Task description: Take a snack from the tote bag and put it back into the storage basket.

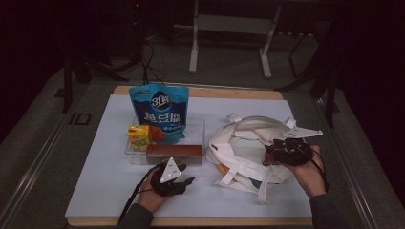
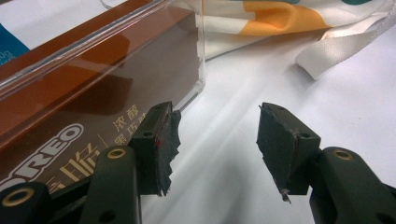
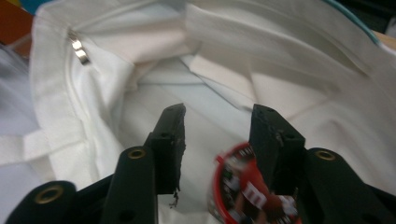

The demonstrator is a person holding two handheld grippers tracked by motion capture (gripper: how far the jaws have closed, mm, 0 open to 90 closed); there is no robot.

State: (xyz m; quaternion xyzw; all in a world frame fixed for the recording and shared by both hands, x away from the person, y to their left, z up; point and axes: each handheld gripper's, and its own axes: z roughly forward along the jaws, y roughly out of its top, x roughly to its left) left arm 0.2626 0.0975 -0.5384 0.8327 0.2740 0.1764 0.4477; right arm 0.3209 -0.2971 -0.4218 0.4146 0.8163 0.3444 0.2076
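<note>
A white tote bag (image 1: 248,138) lies open on the right of the table. My right gripper (image 1: 272,153) hangs over its mouth. In the right gripper view my right gripper (image 3: 217,121) stands open above the bag's white lining (image 3: 289,70). A blurred red snack pack (image 3: 233,186) sits against the inner face of the right-hand jaw, clear of the other jaw. My left gripper (image 1: 184,174) rests near the front of the table. It (image 2: 217,126) is open and holds nothing, just beside a brown Oreo box (image 2: 93,84).
A clear plastic tray (image 1: 198,126) holds the Oreo box (image 1: 174,151), a yellow drink carton (image 1: 139,137) and a blue snack pouch (image 1: 160,112) standing upright. The bag's straps (image 2: 336,51) trail on the white table cover. A metal snap (image 3: 78,49) sits on the bag's rim.
</note>
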